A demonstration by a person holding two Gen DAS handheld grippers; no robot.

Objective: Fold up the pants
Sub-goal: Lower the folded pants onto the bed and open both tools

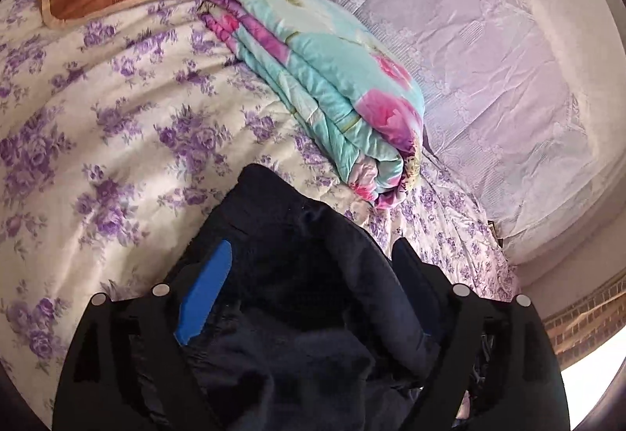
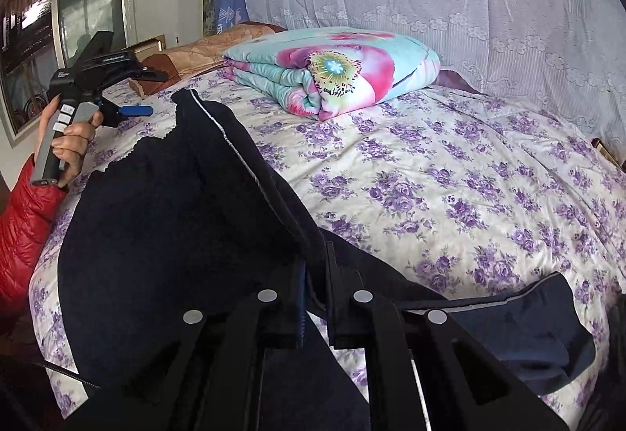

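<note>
Right wrist: R gripper (image 2: 315, 286) pinching pants (image 2: 176, 204).

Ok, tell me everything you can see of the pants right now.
The pants are dark navy, soft and fleecy-looking, with a pale piped seam down one side. They are partly lifted off the floral bedsheet, one end trailing on it. The right gripper is shut on a fold. The left gripper is open, fabric bunched between its blue-padded fingers.

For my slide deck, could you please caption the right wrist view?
Right gripper pinches dark pants lifted over a floral bedsheet, left gripper alongside.
</note>
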